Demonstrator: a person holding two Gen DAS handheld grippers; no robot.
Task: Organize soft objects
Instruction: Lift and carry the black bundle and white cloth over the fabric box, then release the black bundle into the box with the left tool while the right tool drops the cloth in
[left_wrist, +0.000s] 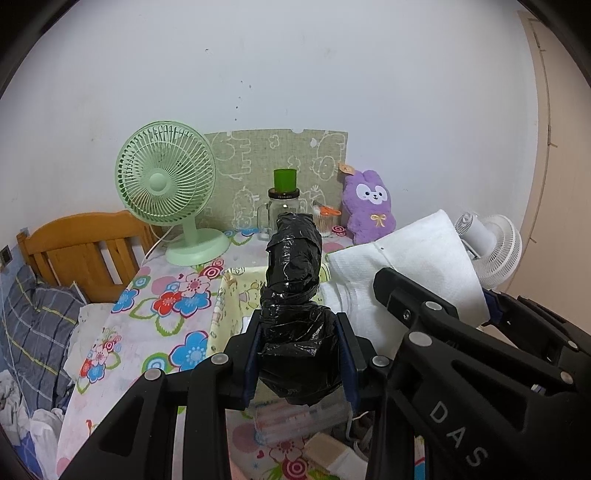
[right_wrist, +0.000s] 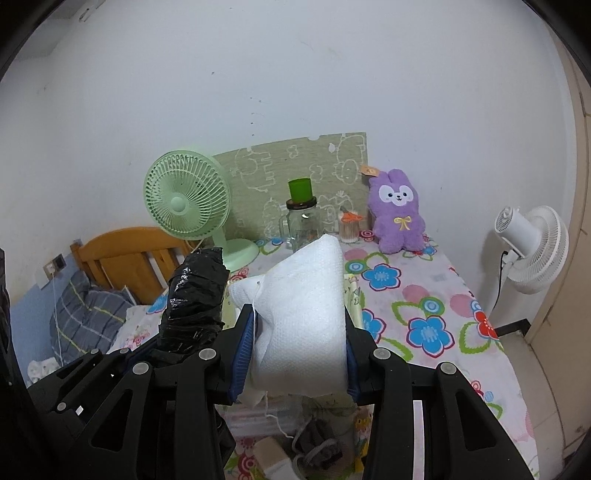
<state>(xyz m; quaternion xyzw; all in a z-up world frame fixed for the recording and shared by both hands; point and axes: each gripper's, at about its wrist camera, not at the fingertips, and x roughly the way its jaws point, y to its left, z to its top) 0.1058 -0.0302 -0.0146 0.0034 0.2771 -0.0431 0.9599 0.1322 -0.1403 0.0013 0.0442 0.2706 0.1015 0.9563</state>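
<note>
Two fans, one green (left_wrist: 166, 184), one white (left_wrist: 491, 247); one plush rabbit (left_wrist: 369, 206); one jar (left_wrist: 282, 214); two tongs (left_wrist: 299, 354) (right_wrist: 295, 354)

Back of flowered tablecloth (right_wrist: 424, 295) blocked by green fan (right_wrist: 186, 203), glass jar (right_wrist: 303, 221), purple plush rabbit (right_wrist: 397, 218), right half of cloth left open, yellow basket (left_wrist: 236, 295) crowded between both loaded grippers, white fan (right_wrist: 532, 251) beside table edge.

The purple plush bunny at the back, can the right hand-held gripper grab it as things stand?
Probably not: the right hand-held gripper is shut on the white padded bundle, so its jaws are occupied. The purple plush bunny sits unobstructed otherwise.
</note>
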